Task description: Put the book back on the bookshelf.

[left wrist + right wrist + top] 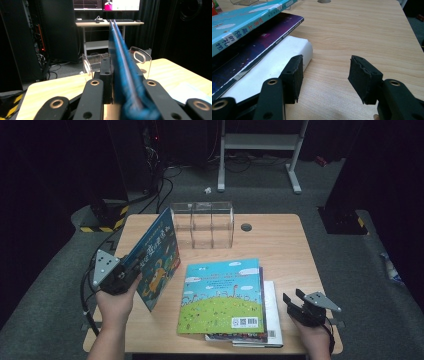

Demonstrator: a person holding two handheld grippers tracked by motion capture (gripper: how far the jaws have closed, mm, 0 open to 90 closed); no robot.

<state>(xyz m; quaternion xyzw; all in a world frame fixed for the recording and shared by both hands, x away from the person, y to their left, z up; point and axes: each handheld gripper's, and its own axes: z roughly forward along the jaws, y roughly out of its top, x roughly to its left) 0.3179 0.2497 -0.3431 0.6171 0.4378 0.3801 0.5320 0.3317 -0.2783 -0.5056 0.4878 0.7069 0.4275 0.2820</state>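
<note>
Your wooden table [280,245] carries everything here. On its near middle lies a stack of books: on top the picture book with a green meadow and blue sky [223,295], under it a dark purple book [257,42], and at the bottom a white book [277,60] whose edge sticks out on the right side of the pile. Toward the far edge stands the clear acrylic book rack [202,224], its dividers upright and its slots holding nothing.

Left of the stack, the blue picture book [156,257] is up off the table and tilted on edge, its far corner near the rack's left end. Your left gripper [125,270] has its pads pressed on that book's near edge; in the left gripper view the blue book [122,65] runs straight away between the jaws toward the rack [140,58].

Your right gripper [325,75] rests low at the table's near right, just beside the stack's corner, its jaws standing apart with bare wood between them.
</note>
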